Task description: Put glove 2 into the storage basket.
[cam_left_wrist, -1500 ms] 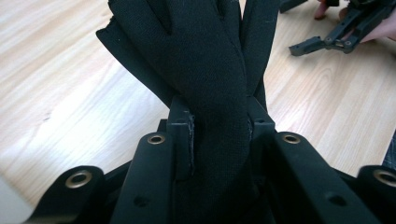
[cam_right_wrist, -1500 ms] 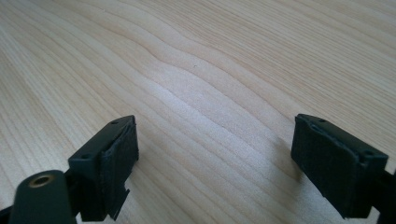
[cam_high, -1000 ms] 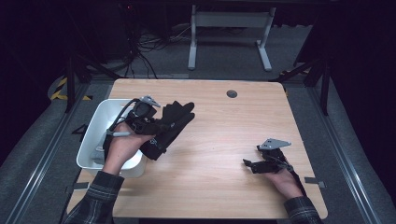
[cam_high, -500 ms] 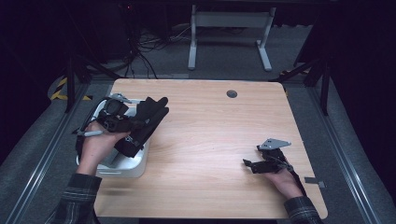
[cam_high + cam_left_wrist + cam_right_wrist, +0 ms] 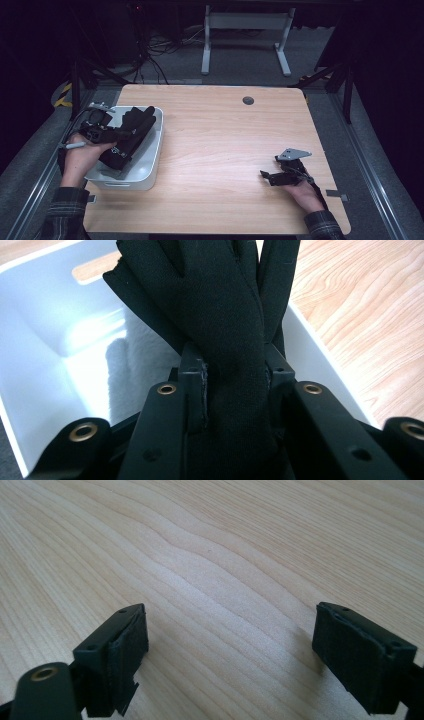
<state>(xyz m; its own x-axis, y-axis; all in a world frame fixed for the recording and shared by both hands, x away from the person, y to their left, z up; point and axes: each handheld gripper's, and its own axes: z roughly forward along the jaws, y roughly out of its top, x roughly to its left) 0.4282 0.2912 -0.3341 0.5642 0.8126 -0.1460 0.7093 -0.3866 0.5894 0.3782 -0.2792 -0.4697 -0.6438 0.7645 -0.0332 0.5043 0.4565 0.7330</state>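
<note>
Glove (image 5: 131, 135) carried leftward over white bin (image 5: 150, 170), fingertips seemingly pointing up-right

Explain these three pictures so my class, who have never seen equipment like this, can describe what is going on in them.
A person sits at a wooden table and holds a hand-operated gripper, a clamp with two black jaws, in each hand. The wide picture comes from a fixed camera above the person's side of the table, looking forward and down. The other two come from small cameras riding on each gripper, looking along its jaws.

The left gripper is clamped on a pair of black gloves and holds them over a white plastic bin that stands at the table's left edge.

The right gripper rests low over bare wood with its jaws wide apart and nothing between them. In the overhead picture it sits near the table's right front corner.
</note>
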